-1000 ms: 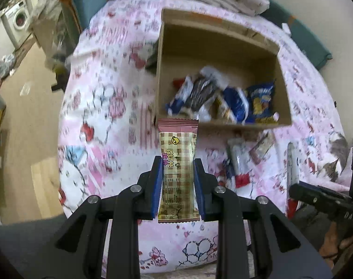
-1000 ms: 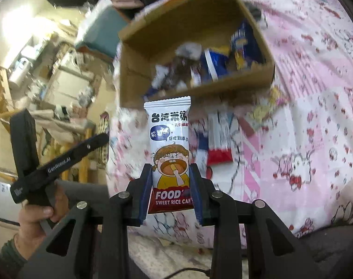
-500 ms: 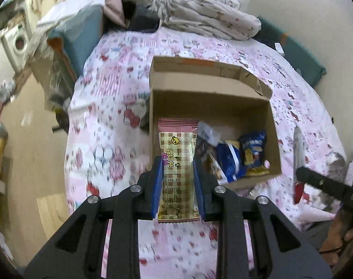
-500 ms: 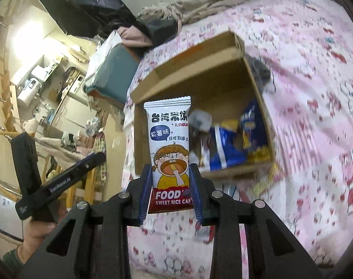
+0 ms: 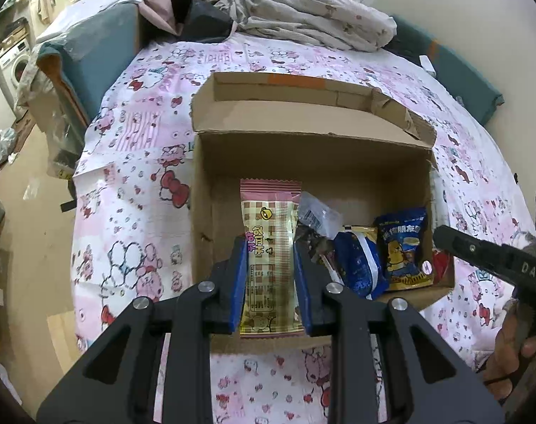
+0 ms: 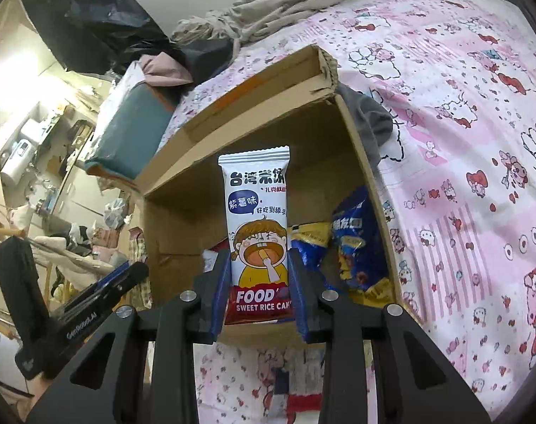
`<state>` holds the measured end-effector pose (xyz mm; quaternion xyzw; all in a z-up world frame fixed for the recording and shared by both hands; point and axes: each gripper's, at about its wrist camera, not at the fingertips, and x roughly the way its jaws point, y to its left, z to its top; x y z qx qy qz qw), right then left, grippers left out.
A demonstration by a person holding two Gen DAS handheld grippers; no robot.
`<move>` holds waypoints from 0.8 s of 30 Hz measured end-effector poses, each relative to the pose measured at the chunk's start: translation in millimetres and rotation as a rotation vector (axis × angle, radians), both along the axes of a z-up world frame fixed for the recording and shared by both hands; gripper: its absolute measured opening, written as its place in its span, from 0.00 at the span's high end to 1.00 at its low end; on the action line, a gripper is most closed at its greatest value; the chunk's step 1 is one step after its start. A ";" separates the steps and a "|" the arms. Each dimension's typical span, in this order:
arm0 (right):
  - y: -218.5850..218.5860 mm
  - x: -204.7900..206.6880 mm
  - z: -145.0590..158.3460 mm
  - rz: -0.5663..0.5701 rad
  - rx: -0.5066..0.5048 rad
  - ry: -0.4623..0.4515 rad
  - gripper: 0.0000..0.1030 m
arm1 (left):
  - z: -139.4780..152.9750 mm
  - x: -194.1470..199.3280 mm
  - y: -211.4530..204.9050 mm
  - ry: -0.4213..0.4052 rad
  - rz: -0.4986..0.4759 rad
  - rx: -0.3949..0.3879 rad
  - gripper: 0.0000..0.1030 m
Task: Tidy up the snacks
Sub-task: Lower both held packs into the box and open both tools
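The left gripper (image 5: 270,272) is clamped on a pink-and-tan checked snack packet (image 5: 270,247), its blue pads pressing both long edges; the packet stands upright between the fingers, top toward twelve o'clock. The right gripper (image 6: 256,282) is clamped the same way on a white sweet rice cake packet (image 6: 257,233) with a cartoon child and a dark red band at its foot.

Both packets hang over the open cardboard box (image 5: 313,162), which sits on a pink cartoon-print bedsheet (image 5: 133,183). In the left wrist view the checked packet is over the box's left half. Inside the box, toward three o'clock from it, lie a clear crinkled wrapper (image 5: 317,212), a dark blue packet (image 5: 358,268) and a blue bag with a yellow bear (image 5: 405,247) against the right wall. At four o'clock the other gripper's black body shows, with a hand (image 5: 511,349) below it.

At twelve o'clock beyond the box lies a crumpled floral blanket (image 5: 313,14).
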<state>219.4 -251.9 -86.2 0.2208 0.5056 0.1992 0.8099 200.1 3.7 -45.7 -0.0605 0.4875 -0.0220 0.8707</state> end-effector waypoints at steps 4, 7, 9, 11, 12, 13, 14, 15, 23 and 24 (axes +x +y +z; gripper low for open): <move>3.1 3.0 -9.5 0.011 -0.023 -0.001 0.68 | -8.4 4.5 -0.5 -0.006 -0.003 -0.017 0.79; 5.7 6.3 -15.8 0.026 -0.039 0.005 0.68 | -11.8 5.8 -1.0 -0.028 -0.013 -0.006 0.79; 6.7 7.6 -18.5 0.029 -0.042 0.014 0.68 | -14.2 7.6 -1.4 -0.021 -0.015 -0.001 0.79; 7.6 8.5 -19.7 0.031 -0.035 0.019 0.68 | -17.6 9.7 0.3 0.004 -0.016 -0.026 0.79; 8.5 8.6 -19.3 0.033 -0.035 0.017 0.68 | -18.8 10.0 0.8 0.013 -0.013 -0.038 0.79; 9.2 8.6 -18.9 0.036 -0.037 0.015 0.68 | -19.3 9.8 1.0 0.015 -0.012 -0.044 0.79; 10.0 8.2 -18.6 0.038 -0.036 0.014 0.68 | -19.2 10.0 1.2 0.015 -0.012 -0.045 0.79; 10.5 8.1 -18.5 0.040 -0.034 0.015 0.68 | -19.0 9.9 0.8 0.015 -0.015 -0.045 0.79; 13.0 7.3 -19.7 0.043 -0.022 0.016 0.67 | -15.1 8.1 0.9 0.004 -0.009 -0.045 0.78; 13.0 7.3 -19.9 0.044 -0.016 0.015 0.67 | -14.5 7.8 1.6 -0.001 -0.006 -0.046 0.78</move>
